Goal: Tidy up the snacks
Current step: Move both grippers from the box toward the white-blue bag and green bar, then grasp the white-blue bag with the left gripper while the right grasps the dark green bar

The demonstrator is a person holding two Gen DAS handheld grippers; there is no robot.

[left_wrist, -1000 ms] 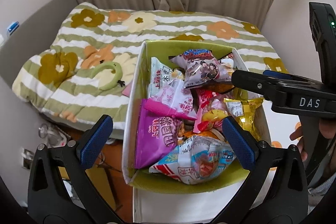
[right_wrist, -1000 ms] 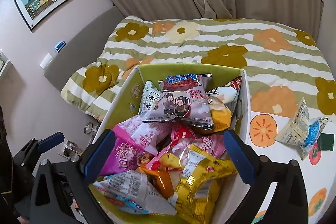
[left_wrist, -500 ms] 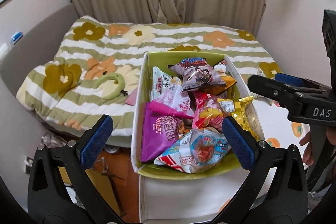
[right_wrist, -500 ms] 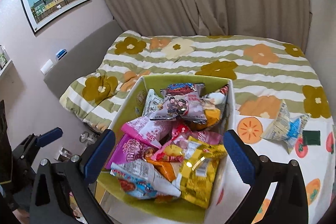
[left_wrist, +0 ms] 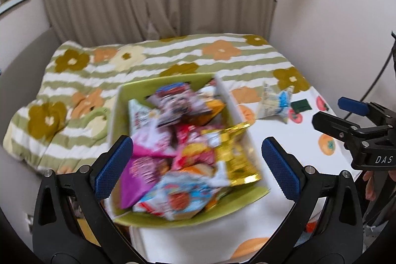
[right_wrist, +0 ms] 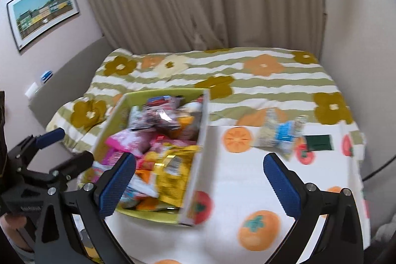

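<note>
A green-lined box (left_wrist: 188,218) (right_wrist: 112,123) stands on a white cloth with fruit prints, heaped with several snack packets: a gold one (left_wrist: 235,155) (right_wrist: 173,172), a purple one (left_wrist: 141,180), pink ones (right_wrist: 126,142). One white and blue packet (left_wrist: 274,103) (right_wrist: 279,134) lies loose on the cloth to the right of the box. My left gripper (left_wrist: 198,167) hovers open above the box's near end, holding nothing. My right gripper (right_wrist: 200,180) is open and holds nothing, over the box's right wall and the cloth. Both views are blurred.
A bed with a green-striped flower quilt (left_wrist: 153,63) (right_wrist: 222,71) lies behind the box, curtains beyond it. A small dark green square (left_wrist: 300,105) (right_wrist: 318,142) sits near the loose packet. A framed picture (right_wrist: 42,11) hangs on the left wall.
Both grippers have pulled back, risen and swung right, so the box looks smaller and farther left. The loose packet and more of the fruit-print cloth have come into view.
</note>
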